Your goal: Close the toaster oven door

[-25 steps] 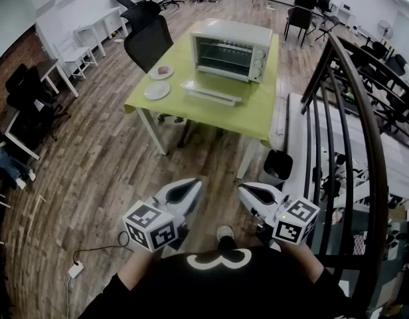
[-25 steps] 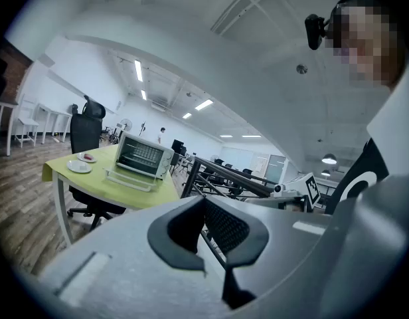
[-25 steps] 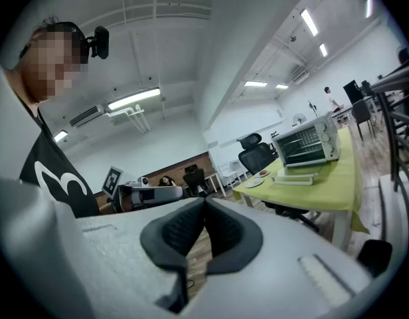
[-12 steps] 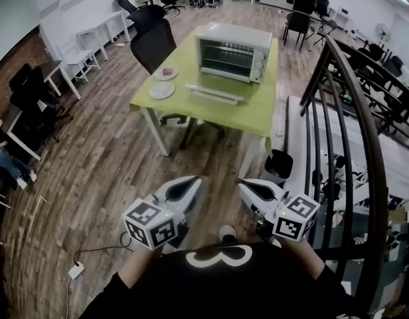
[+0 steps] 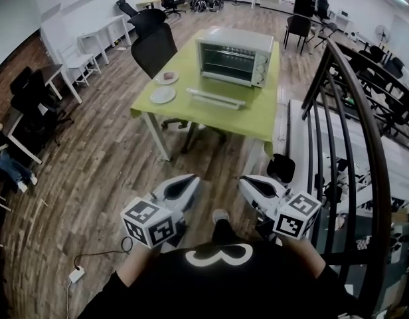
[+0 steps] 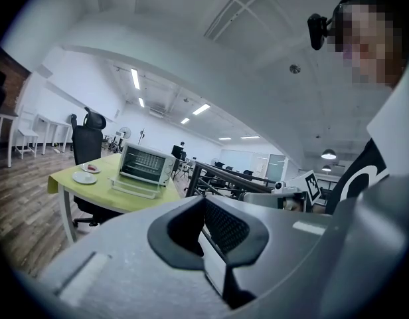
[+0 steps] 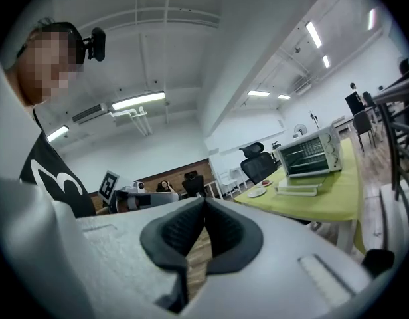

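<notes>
Toaster oven door point(image 5: 216, 98) lies flat open in head view; only the gripper views show left gripper point(image 6: 204, 203) and right gripper point(image 7: 204, 206) jaws pressed together, empty.

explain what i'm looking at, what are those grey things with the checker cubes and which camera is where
No robot here: a person holds a hand-held tool in each hand, the left tool and the right tool; the marker cubes are part of them. The wide picture comes from a camera on the person's head, looking down. The other two come from a camera riding on each tool, looking along its jaws. Both tools are shut and hold nothing. Ahead stands a green table with a toaster oven, its door folded down open, and two plates beside it.
</notes>
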A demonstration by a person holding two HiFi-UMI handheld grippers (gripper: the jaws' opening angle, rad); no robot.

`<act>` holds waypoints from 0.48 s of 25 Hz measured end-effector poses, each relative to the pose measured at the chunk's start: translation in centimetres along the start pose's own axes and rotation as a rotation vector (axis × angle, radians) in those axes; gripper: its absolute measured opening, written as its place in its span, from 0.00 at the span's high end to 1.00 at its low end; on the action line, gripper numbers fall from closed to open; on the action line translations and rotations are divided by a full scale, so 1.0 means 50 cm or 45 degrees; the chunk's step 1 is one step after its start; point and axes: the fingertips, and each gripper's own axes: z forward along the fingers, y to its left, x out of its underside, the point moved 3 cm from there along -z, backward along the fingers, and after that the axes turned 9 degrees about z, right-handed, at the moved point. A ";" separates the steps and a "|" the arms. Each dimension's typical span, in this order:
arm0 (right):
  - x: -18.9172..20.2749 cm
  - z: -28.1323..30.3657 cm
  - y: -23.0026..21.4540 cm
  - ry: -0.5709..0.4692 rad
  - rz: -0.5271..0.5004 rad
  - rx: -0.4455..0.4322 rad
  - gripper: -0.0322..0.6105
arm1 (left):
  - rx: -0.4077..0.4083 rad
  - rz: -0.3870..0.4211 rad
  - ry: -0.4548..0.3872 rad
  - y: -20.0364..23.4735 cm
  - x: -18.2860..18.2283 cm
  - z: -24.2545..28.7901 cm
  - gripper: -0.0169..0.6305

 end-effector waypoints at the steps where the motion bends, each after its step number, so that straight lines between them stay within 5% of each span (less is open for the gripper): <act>1: -0.004 0.007 -0.010 -0.003 0.013 -0.010 0.95 | -0.001 0.003 0.001 0.009 0.001 0.010 0.96; 12: -0.075 0.146 -0.227 0.023 0.110 0.006 0.95 | -0.059 -0.061 0.078 0.193 0.000 0.190 0.96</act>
